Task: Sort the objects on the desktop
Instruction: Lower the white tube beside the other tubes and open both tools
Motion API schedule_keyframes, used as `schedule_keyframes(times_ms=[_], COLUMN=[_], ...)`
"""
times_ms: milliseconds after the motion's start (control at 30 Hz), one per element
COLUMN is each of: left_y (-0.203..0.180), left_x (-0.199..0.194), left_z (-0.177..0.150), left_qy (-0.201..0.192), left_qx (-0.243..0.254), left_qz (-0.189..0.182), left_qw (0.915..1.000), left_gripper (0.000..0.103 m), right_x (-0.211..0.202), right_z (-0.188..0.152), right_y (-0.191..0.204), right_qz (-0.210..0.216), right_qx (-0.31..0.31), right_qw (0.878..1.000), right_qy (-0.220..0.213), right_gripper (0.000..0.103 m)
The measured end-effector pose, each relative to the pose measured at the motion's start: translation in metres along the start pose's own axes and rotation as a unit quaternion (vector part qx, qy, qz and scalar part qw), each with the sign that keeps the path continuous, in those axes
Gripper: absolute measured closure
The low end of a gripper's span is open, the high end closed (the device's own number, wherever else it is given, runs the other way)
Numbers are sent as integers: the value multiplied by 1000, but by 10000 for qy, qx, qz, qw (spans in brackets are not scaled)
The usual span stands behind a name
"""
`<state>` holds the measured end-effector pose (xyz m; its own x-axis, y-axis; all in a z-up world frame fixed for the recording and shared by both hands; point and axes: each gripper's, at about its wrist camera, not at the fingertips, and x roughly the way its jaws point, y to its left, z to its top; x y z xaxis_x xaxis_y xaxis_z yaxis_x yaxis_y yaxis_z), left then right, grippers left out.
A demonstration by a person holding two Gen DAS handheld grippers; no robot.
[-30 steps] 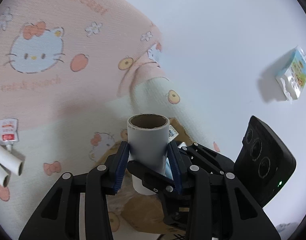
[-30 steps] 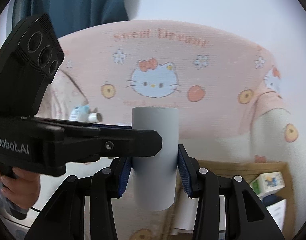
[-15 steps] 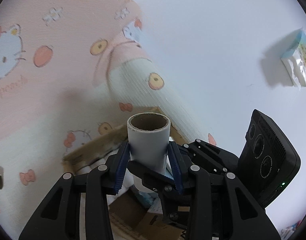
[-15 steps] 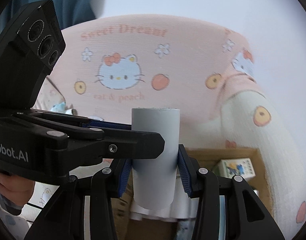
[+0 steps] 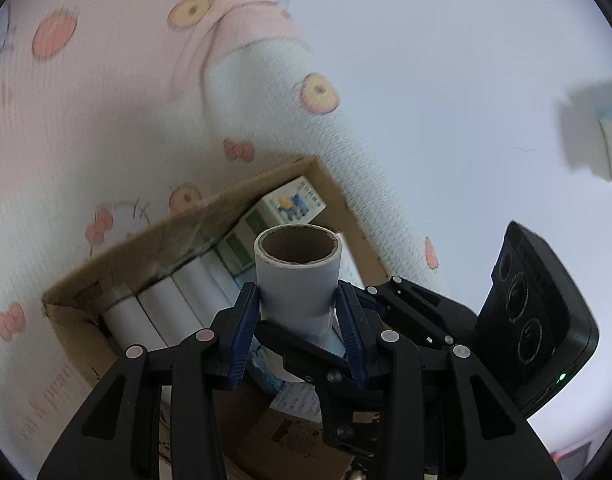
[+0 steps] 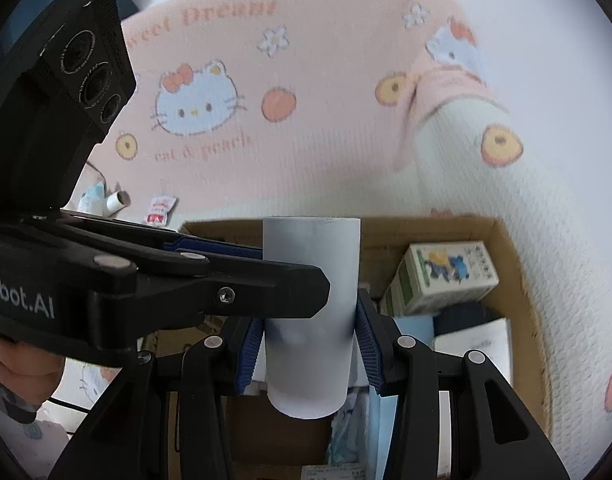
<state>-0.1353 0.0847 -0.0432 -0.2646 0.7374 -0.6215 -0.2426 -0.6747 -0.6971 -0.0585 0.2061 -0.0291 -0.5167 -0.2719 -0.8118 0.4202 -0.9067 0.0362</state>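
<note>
A: Standing upright between the blue pads of the left tool [image 5: 298, 330], a pale grey tube [image 5: 297, 280] is seen, its brown cardboard core showing at the open top. Which tool is clamped on it?

B: Both are. In the right wrist view the same tube [image 6: 311, 304] is gripped low on its sides by the right tool [image 6: 310, 344], while the left tool [image 6: 210, 276] reaches in from the left, one finger crossing the tube's front. A hand [image 6: 18, 376] is seen on its handle.

A: Where is the tube held?

B: Over an open cardboard box [image 5: 210, 216] that rests on a pink and white cartoon-cat blanket [image 6: 326, 120]. White rolls [image 5: 162, 312] are laid side by side in the box, and a small green and white carton [image 6: 446, 276] lies near its far right corner.

A: What is changed from a second ago?

B: The box was then barely seen behind the tube in the left wrist view; its interior is now in full view below the tube. In the right wrist view the box fills more of the lower frame, and the cat print has shifted up and left. The grip of both tools on the tube is unchanged. A loose tube [image 6: 118, 201] and a red and white sachet [image 6: 160, 210] lie on the blanket, well apart from the box.
</note>
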Motion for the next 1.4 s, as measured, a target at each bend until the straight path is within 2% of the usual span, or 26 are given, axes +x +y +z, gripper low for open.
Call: schedule_keyframes(times_ms=[200,333,700,967,1167,1267,1400], left_y=[12,18,32,42,57,59,68], left_x=[20,31,48,68,85,88,86], left_z=[-1,0,-1,-1,2,2,5], left_qy=[517,749,836,1016,1097,1015,913], left_qx=[-201,-387,-1019,-1317,-1706,-1784,-2106], left_qz=[445,642,1110,1198,1174,1439,1432], left_qw=[9975,9944,9850,9788,9722,9681,9627], left_gripper=[59,59,60,60,60,60,60], right_x=[26,40,66,84,94,95,89], right_z=[-9,-13,-17,-25,-27,-27,-24], right_y=[-6,-1,-13,-31,-40,-41,-38], right_qz=[234,122,697,787,677,685,645], right_qx=[192,56,603,1005,1159,1170,988], right_qw=[9989,9982,9906,9806,9747,9743,9776], right_qy=[358,582,1010,1487,1788,1799,1742], right_gripper=[62,62,62,62,62,62,61])
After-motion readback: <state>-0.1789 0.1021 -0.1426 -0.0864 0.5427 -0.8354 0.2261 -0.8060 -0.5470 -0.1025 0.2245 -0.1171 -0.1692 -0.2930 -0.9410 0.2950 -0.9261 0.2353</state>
